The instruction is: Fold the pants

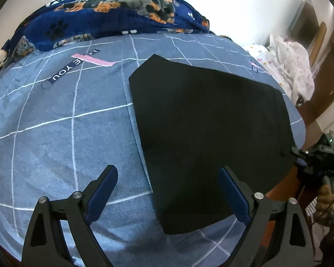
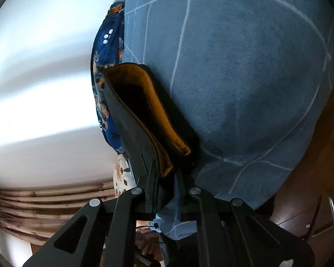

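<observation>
Black pants (image 1: pixel 207 122) lie flat on the blue grid-pattern bedsheet (image 1: pixel 55 133). My left gripper (image 1: pixel 168 170) hovers open over their near end; one finger is over the sheet, the other over the cloth, with nothing pinched. At the right edge of the bed my right gripper (image 1: pixel 298 153) meets the pants' side. In the right wrist view the right gripper (image 2: pixel 167 173) is shut on the black pants (image 2: pixel 131 115) at an edge that gapes and shows an orange lining (image 2: pixel 158 111).
A navy dog-print blanket (image 1: pixel 113 13) is bunched at the far end of the bed. Pale printed cloth (image 1: pixel 289 66) is piled beyond the bed's right side. The bed edge (image 1: pixel 300 122) drops off next to the right gripper. Brown curtains (image 2: pixel 44 200) hang behind.
</observation>
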Tool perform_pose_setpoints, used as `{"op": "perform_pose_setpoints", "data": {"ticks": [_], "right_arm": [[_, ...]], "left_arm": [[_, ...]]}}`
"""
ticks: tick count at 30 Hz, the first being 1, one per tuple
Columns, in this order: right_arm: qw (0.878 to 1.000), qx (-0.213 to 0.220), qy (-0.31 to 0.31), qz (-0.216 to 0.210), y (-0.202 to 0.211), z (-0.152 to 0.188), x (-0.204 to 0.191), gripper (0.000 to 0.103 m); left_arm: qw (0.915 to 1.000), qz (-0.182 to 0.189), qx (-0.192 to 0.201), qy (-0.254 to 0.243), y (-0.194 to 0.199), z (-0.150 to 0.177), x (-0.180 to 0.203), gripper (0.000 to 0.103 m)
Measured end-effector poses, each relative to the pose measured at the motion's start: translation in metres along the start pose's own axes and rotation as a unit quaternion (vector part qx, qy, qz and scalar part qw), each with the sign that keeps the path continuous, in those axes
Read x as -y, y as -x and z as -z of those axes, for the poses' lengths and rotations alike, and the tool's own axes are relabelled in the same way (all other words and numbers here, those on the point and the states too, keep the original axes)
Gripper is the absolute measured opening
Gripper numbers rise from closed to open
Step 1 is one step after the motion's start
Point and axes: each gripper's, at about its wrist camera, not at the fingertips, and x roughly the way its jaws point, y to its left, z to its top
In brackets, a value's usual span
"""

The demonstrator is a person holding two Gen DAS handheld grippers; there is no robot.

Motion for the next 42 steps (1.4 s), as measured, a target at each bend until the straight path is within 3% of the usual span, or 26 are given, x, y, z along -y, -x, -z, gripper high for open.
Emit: {"op": "perform_pose_setpoints", "data": {"ticks": [5, 15, 16, 17, 18, 26, 32, 35, 37, 42], "right_arm": [[1.000, -0.005, -0.003, 0.011, 0.002, -0.003, -0.005, 0.012], [0.993, 0.022, 0.054, 0.101, 0.010, 0.006, -0.036, 0.022], [0.993, 0.022, 0.053, 0.103, 0.011, 0.007, -0.036, 0.025], [0.992, 0.024, 0.050, 0.110, 0.012, 0.007, -0.036, 0.036], [0.992, 0.027, 0.047, 0.117, 0.013, 0.007, -0.036, 0.040], [0.993, 0.039, 0.048, 0.100, 0.025, -0.001, -0.037, 0.049], [0.990, 0.021, 0.072, 0.122, 0.001, -0.011, -0.043, 0.049], [0.984, 0.029, 0.107, 0.137, -0.002, -0.009, -0.049, 0.034], [0.984, 0.027, 0.120, 0.132, 0.000, -0.007, -0.051, 0.031], [0.977, 0.015, 0.153, 0.151, -0.004, -0.010, -0.054, 0.032]], "left_arm": [[1.0000, 0.005, -0.006, 0.002, -0.003, -0.001, 0.001, 0.092], [0.9998, 0.002, -0.018, -0.002, -0.007, 0.002, 0.003, 0.092], [0.9998, 0.002, -0.019, -0.002, -0.007, 0.002, 0.003, 0.092], [0.9998, 0.002, -0.019, -0.003, -0.007, 0.002, 0.003, 0.092], [0.9998, 0.002, -0.018, -0.004, -0.006, 0.003, 0.003, 0.092], [0.9998, 0.007, -0.018, 0.006, -0.006, 0.003, -0.001, 0.092], [0.9998, 0.009, -0.016, 0.012, -0.005, 0.002, -0.006, 0.092], [0.9997, 0.014, -0.003, 0.020, -0.001, 0.000, -0.012, 0.092], [0.9993, 0.020, 0.002, 0.032, -0.001, -0.004, -0.018, 0.092], [0.9975, 0.039, -0.001, 0.058, -0.005, -0.015, -0.035, 0.092]]}}
